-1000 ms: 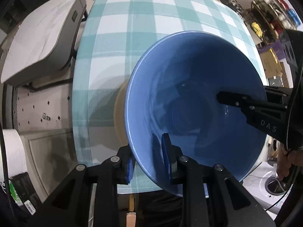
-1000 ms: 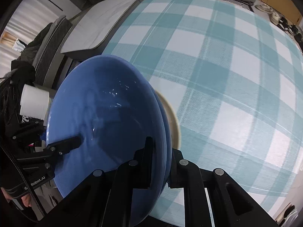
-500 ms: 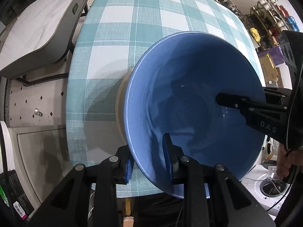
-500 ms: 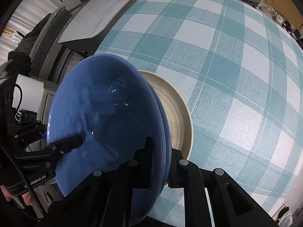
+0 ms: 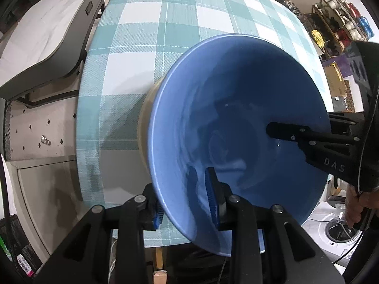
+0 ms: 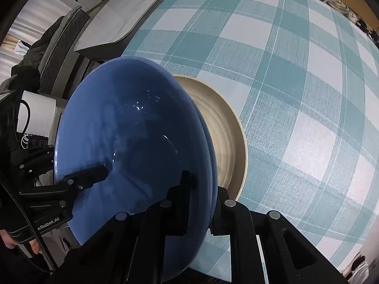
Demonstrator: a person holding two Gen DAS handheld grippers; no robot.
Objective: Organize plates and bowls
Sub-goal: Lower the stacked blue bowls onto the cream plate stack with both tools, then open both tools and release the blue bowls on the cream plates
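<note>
A deep blue bowl (image 5: 236,118) (image 6: 130,130) hangs tilted over a cream plate (image 5: 144,127) (image 6: 222,127) on the teal-checked tablecloth (image 5: 142,35) (image 6: 296,71). A second blue rim shows just under it in the right wrist view. My left gripper (image 5: 184,198) (image 6: 73,163) straddles the near rim, with the outer blue pad against the wall and the inner pad a little off it. My right gripper (image 6: 203,184) is shut on the opposite rim, and its inner finger (image 5: 284,130) reaches into the bowl. Whether the bowl touches the plate is hidden.
A pale grey cabinet top (image 5: 42,35) (image 6: 132,16) stands beside the table's left edge, over tiled floor (image 5: 30,123). Cluttered shelves (image 5: 343,11) and boxes (image 5: 336,82) are at the far right. A hand (image 5: 355,206) grips the right tool. A white roll (image 6: 35,113) sits low left.
The left jaws have spread slightly around the rim. The bowl has sunk a little toward the table, and more of the cream plate now shows beside it in the right wrist view.
</note>
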